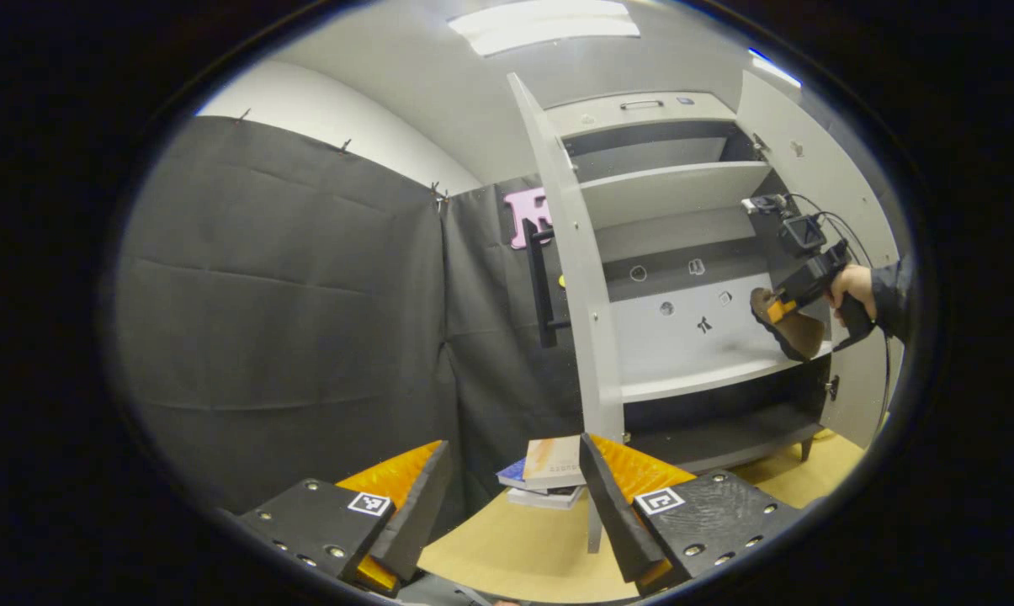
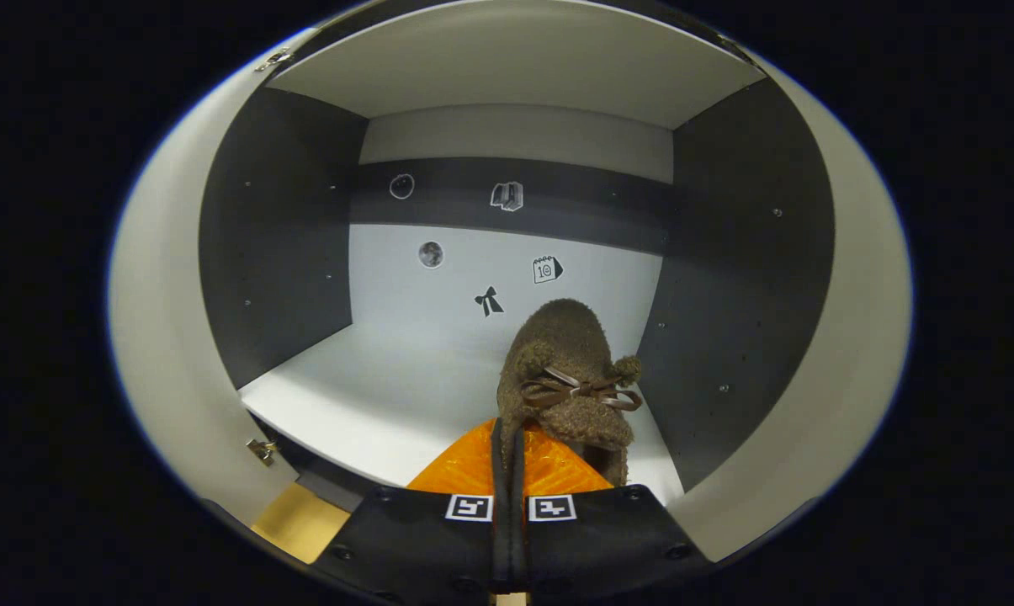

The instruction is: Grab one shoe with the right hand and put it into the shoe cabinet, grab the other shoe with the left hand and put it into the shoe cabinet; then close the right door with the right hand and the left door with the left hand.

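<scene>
In the right gripper view, my right gripper (image 2: 507,438) is shut on the heel rim of a fuzzy brown shoe (image 2: 570,362) with a small bow. The shoe points into the shoe cabinet, just above its white shelf (image 2: 389,379), near the right wall. The left gripper view shows that same gripper (image 1: 777,307) farther off, held by a hand (image 1: 850,284), with the shoe (image 1: 793,332) hanging over the shelf (image 1: 692,374). My left gripper (image 1: 515,444) is open and holds nothing, low in front of the cabinet's left door (image 1: 578,278).
Both cabinet doors stand open: the left one is edge-on with a black handle (image 1: 542,286), and the right door (image 1: 809,160) is swung out. A small stack of books (image 1: 549,475) lies on the wooden floor (image 1: 515,555). Black cloth wall (image 1: 288,320) is at left.
</scene>
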